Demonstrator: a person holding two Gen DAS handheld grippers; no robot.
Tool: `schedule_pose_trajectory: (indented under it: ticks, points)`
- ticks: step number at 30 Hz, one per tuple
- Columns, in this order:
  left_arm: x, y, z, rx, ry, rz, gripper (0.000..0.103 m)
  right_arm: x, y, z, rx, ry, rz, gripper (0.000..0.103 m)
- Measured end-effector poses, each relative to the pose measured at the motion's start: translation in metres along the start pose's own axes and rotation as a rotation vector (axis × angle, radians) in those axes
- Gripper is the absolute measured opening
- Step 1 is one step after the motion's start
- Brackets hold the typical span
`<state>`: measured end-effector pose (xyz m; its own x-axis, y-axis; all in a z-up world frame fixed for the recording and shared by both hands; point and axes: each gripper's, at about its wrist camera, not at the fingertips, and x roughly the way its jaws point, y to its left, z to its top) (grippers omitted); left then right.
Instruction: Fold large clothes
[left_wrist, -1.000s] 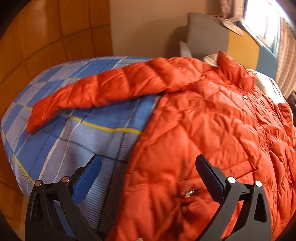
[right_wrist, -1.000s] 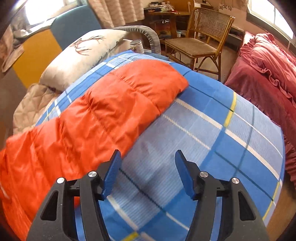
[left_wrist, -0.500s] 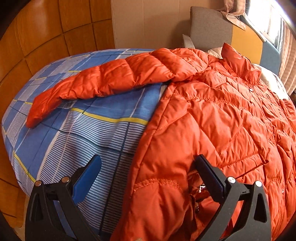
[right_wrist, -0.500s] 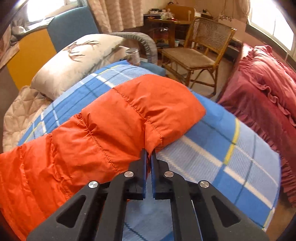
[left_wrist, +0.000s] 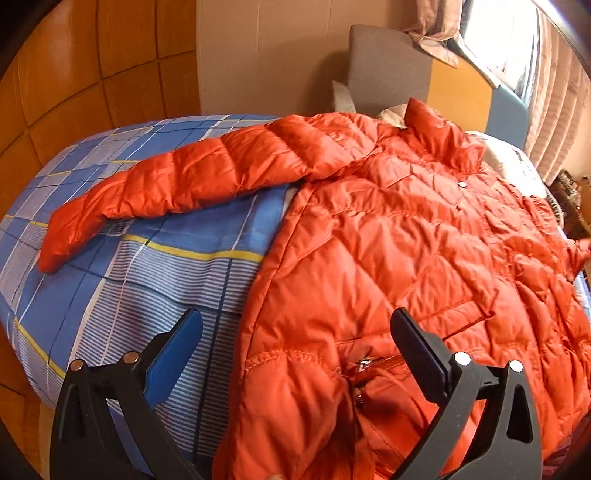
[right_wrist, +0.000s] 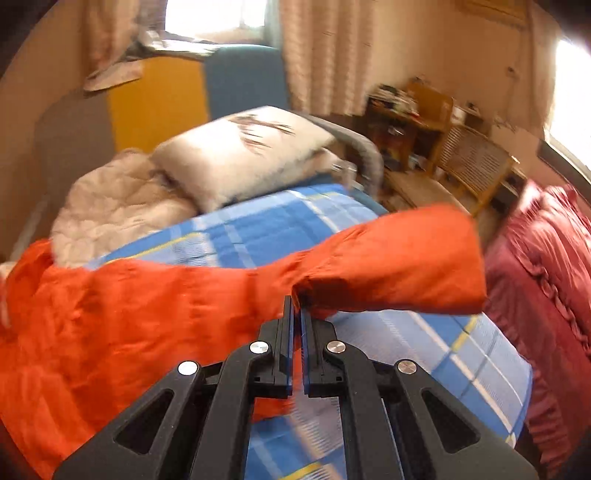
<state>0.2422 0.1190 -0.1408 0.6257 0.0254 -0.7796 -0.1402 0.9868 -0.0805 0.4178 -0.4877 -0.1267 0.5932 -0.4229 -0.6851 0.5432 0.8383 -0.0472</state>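
Having snapped shut on the sleeve (right_wrist: 399, 258) since a second ago, the right claw (right_wrist: 296, 314) is lifting it off the bed (right_wrist: 424, 343), likely folding toward nine o'clock across the jacket (left_wrist: 406, 258), while the left claw (left_wrist: 295, 325) is hovering wide open, empty.

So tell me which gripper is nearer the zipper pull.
Left. The left gripper hangs open right over the zipper pull at the jacket's hem; the right gripper is shut on a sleeve, off at the jacket's side.
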Motion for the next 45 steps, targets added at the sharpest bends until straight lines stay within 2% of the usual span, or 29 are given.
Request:
schedule_pose_trajectory:
  ticks: [5,9,11,14,18,19,20,21,23,25,30,36,38,39,41,43,45]
  points:
    - [-0.007,0.002,0.003,-0.004,-0.013,-0.032,0.101,-0.032,0.089,-0.014,-0.189,-0.022,0.143,0.003]
    - [-0.012,0.007,0.005,-0.022,-0.024,-0.079,0.101,-0.053,0.161,-0.037,-0.317,-0.005,0.269,0.002]
    - [-0.015,0.008,0.005,-0.019,-0.036,-0.061,0.101,-0.062,0.191,-0.051,-0.366,0.01,0.317,0.002]
    - [-0.017,0.011,0.004,-0.029,-0.037,-0.07,0.101,-0.07,0.225,-0.072,-0.408,0.042,0.376,0.002]
    - [-0.017,0.019,0.006,-0.054,-0.037,-0.071,0.101,-0.078,0.246,-0.093,-0.436,0.078,0.422,0.003]
    - [-0.016,0.021,0.006,-0.063,-0.036,-0.073,0.1,-0.078,0.249,-0.096,-0.441,0.083,0.424,0.005]
    - [-0.016,0.022,0.008,-0.073,-0.034,-0.085,0.1,-0.079,0.252,-0.099,-0.439,0.086,0.423,0.015]
    - [-0.015,0.022,0.009,-0.079,-0.032,-0.095,0.099,-0.081,0.252,-0.102,-0.431,0.087,0.424,0.041]
    - [-0.015,0.021,0.013,-0.089,-0.031,-0.114,0.09,-0.088,0.25,-0.108,-0.403,0.074,0.425,0.069]
    - [-0.014,0.018,0.016,-0.095,-0.027,-0.136,0.084,-0.088,0.258,-0.114,-0.382,0.068,0.43,0.069]
    - [-0.005,-0.001,0.032,-0.107,-0.013,-0.211,0.078,-0.092,0.24,-0.118,-0.318,0.094,0.446,0.07]
    - [0.022,-0.049,0.053,-0.074,0.024,-0.313,0.078,-0.08,0.204,-0.118,-0.239,0.137,0.396,0.07]
    - [0.035,-0.068,0.061,-0.076,0.049,-0.37,0.078,-0.075,0.192,-0.119,-0.228,0.154,0.367,0.07]
    - [0.04,-0.077,0.064,-0.075,0.054,-0.388,0.078,-0.073,0.186,-0.119,-0.224,0.157,0.353,0.072]
    - [0.051,-0.093,0.07,-0.068,0.071,-0.421,0.079,-0.07,0.173,-0.118,-0.207,0.159,0.341,0.083]
    - [0.068,-0.113,0.078,-0.069,0.111,-0.462,0.08,-0.065,0.158,-0.115,-0.175,0.166,0.312,0.083]
    - [0.083,-0.13,0.084,-0.07,0.13,-0.471,0.082,-0.059,0.143,-0.112,-0.129,0.174,0.309,0.083]
